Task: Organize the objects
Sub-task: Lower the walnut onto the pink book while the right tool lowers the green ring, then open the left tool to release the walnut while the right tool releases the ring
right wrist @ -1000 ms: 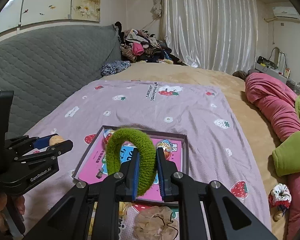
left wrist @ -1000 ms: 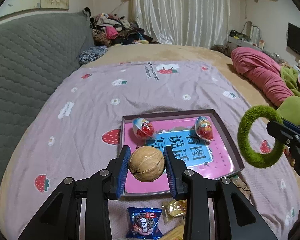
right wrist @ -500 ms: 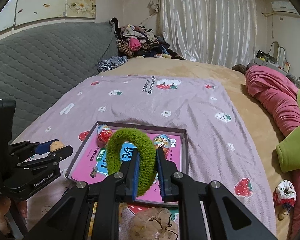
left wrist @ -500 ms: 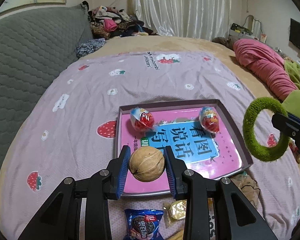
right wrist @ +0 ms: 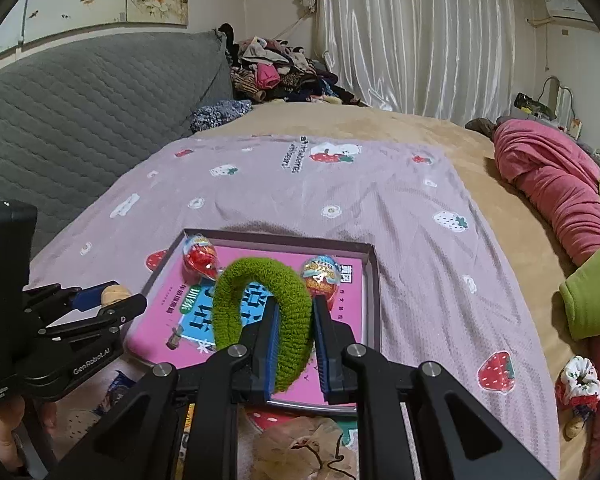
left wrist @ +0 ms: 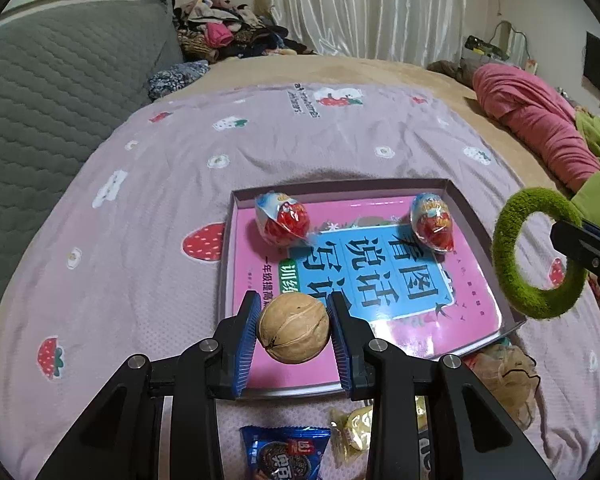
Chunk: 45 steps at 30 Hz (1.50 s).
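Now both loads hang over the tray [left wrist: 482,216]: the left gripper [left wrist: 293,330] is clamped on a walnut [left wrist: 293,328] above its near-left corner, the right gripper [right wrist: 293,328] pinches a green scrunchie [right wrist: 260,280]. Next, lower and release inside.

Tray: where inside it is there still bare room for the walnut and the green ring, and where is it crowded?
The tray holds two wrapped eggs at its far corners. Free: the strip between them and the whole near half of the pink book cover. Crowded: the bedspread just before its near rim, with the cookie packet, gold candy and beige scrunchie.
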Motion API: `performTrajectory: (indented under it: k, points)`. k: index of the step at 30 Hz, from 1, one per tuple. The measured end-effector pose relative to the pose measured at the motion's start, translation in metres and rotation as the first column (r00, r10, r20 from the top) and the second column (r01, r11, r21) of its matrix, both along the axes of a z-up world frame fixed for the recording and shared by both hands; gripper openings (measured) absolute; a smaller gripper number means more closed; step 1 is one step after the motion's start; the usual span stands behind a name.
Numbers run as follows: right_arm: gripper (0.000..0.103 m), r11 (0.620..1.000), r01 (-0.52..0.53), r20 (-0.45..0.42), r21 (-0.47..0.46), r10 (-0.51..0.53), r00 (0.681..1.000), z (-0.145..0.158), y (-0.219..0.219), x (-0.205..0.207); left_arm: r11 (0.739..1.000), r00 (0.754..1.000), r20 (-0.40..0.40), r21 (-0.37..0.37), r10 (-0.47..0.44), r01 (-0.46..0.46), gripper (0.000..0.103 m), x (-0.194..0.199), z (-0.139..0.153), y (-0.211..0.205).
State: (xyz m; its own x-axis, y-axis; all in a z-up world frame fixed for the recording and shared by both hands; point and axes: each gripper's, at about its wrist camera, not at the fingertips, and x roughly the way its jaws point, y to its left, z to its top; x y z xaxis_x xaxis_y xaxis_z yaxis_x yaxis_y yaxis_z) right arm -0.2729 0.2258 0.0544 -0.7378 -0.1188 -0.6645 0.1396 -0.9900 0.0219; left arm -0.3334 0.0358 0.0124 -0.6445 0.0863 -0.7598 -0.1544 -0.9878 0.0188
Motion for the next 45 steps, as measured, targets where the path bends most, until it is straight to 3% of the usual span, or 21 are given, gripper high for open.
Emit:
performTrajectory:
  k: [21,38,43,44,45]
  points:
    - [0.017,0.999,0.029,0.170,0.023,-0.032,0.985,-0.082,0.009,-0.052,1.000,0.997,0.079,-0.028,0.009,-0.006,0.035,-0.041,-0.054,0.010]
    - [0.017,0.996,0.034,0.250,0.080,-0.053,0.967,-0.112,0.007,-0.075,1.000,0.985,0.174,0.012,0.019,-0.022,0.036,-0.066,-0.082,0.004]
    - [0.018,0.994,0.046,0.260,0.104,-0.071,0.963,-0.113,0.007,-0.079,0.999,0.985,0.171,0.017,0.026,-0.029,0.059,-0.066,-0.082,-0.002]
    - [0.022,0.994,0.047,0.259,0.099,-0.072,0.963,-0.113,0.007,-0.079,0.999,0.986,0.165,0.016,0.029,-0.032,0.059,-0.065,-0.080,-0.004]
    - [0.032,0.993,0.052,0.254,0.103,-0.077,0.964,-0.111,0.008,-0.078,0.999,0.986,0.166,0.021,0.030,-0.034,0.061,-0.064,-0.079,-0.007]
